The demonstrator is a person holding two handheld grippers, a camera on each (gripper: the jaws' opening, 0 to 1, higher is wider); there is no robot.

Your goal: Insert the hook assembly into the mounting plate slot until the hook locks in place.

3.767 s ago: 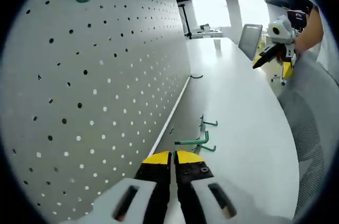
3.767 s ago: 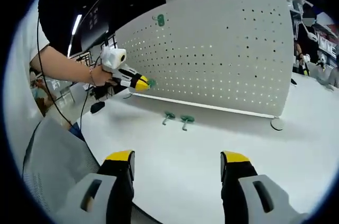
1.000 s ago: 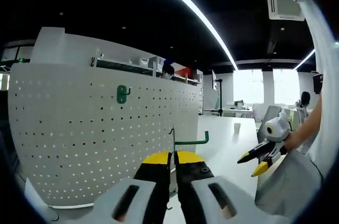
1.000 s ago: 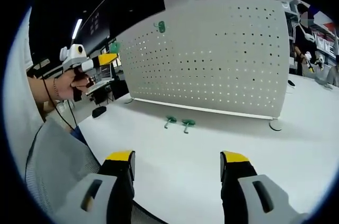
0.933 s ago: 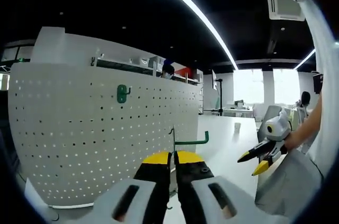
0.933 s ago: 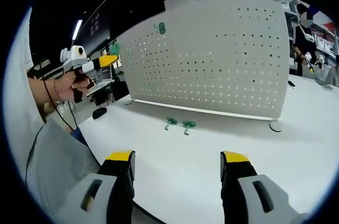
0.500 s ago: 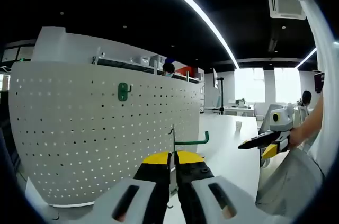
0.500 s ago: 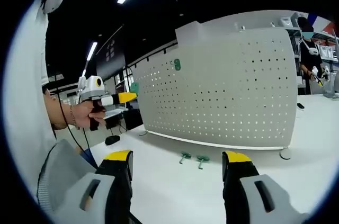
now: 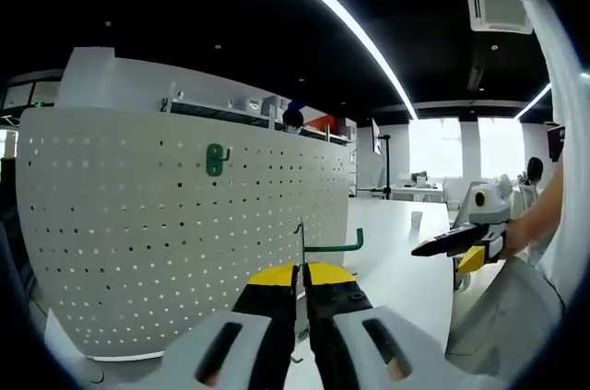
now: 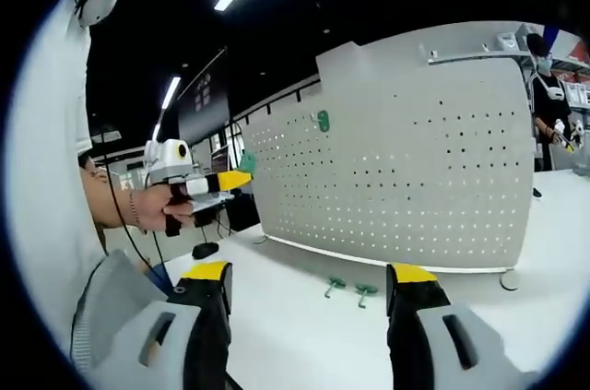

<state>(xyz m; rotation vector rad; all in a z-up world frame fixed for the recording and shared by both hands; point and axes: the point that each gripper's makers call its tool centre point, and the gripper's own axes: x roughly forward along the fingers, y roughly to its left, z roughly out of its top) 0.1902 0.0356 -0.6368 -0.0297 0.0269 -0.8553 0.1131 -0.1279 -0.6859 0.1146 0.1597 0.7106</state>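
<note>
The left gripper [image 9: 300,276] pinches a green hook [image 9: 333,246], held up in the air. At 10 o'clock stands the white board [image 9: 138,242]. The right gripper [image 10: 309,284] is spread wide, holding nothing. Two more hooks [image 10: 350,289] lie on the table [image 10: 304,335] past it.

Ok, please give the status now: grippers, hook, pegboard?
Left gripper shut on green hook, short of pegboard. Right gripper open, empty. Path looks clear.
</note>
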